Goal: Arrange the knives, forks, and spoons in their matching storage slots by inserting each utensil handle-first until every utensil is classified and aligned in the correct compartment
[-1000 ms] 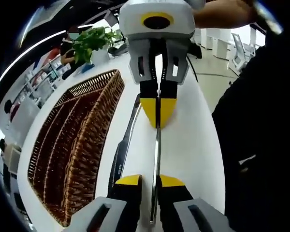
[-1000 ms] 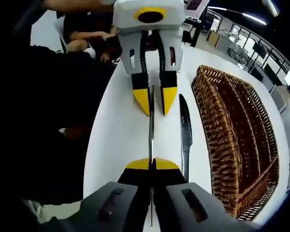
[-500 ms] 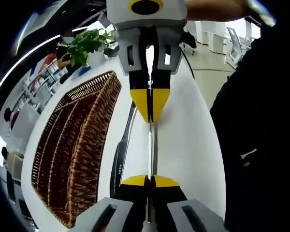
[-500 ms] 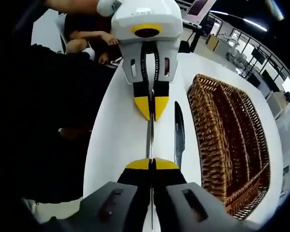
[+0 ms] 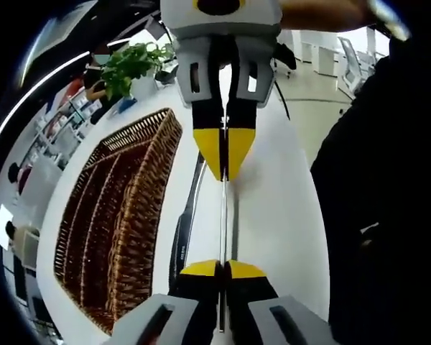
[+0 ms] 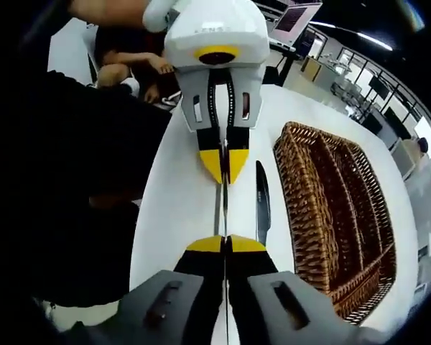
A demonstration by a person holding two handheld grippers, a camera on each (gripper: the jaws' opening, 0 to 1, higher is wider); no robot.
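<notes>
Utensil (image 5: 223, 215), thin and metal, spans between my two tools: left tool (image 5: 223, 267) and right tool (image 6: 225, 241) each clamp one end, levelling it above the tabletop (image 5: 273, 215) beside the wicker tray (image 5: 115, 223). A knife (image 6: 262, 205) lies alongside the tray's near edge.

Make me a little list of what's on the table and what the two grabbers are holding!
table: white
basket: brown wicker tray with long slots, no utensil seen inside
held utensil: thin metal piece, seen edge-on, type unclear
left gripper: shut on one end
right gripper: shut on the other end
knife: lying on table between held utensil and basket
</notes>
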